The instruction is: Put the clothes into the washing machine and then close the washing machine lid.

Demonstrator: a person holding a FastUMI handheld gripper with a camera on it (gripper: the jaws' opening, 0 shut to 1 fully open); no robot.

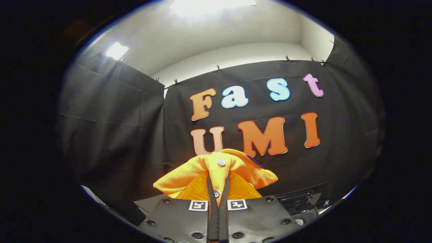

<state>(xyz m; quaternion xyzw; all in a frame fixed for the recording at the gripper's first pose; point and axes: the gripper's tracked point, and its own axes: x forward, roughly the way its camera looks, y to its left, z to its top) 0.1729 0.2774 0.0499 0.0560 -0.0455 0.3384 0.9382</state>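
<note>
Your claw (218,184) is clamped on the orange garment (216,168), lifted in front of the booth's black cloth wall (111,128).

Both fingers (211,189) are pressed nearly together, pinching the garment's buttoned front strip between them; one white button (221,162) sits just above the fingertips, another (216,193) lower down between the fingers. The cloth bunches and folds out to either side of the garment's strip. Below and right of the garment, a dark machine edge (300,199) peeks past your claw, too cut off to identify.
</note>
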